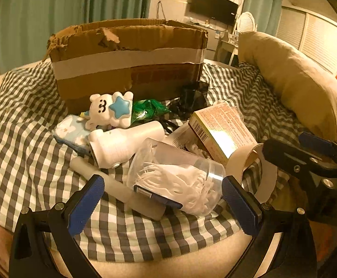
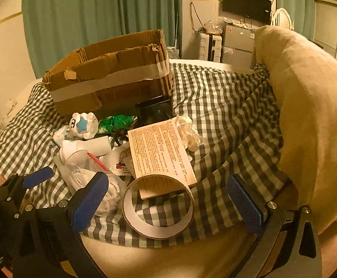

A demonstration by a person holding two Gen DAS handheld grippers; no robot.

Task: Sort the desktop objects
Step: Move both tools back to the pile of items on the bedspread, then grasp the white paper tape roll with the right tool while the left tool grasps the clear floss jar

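A pile of small objects lies on a checked cloth in front of a torn cardboard box point(image 1: 129, 58) point(image 2: 112, 76). My left gripper point(image 1: 166, 197) stands open around a clear plastic jar of white floss picks point(image 1: 180, 176) point(image 2: 91, 180) lying on its side. My right gripper point(image 2: 168, 197) is open, its fingers either side of a roll of white tape point(image 2: 159, 208) point(image 1: 254, 164). Behind the roll lies a flat printed carton point(image 2: 161, 155) point(image 1: 224, 132). A white bottle point(image 1: 124, 146), a white bear toy with a blue star point(image 1: 110, 111) point(image 2: 83, 122), a green packet point(image 1: 147, 111) and a black container point(image 2: 154, 111) lie further back.
A large tan pillow point(image 1: 296, 81) point(image 2: 312, 115) fills the right side. A blue-white tissue pack point(image 1: 73, 132) and a pale tube point(image 1: 122, 192) lie at the pile's left. Green curtains point(image 2: 98, 16), a wall screen point(image 2: 247, 3) and a small fridge point(image 2: 238, 44) stand beyond the bed. Bare checked cloth point(image 2: 214, 92) spreads right of the box.
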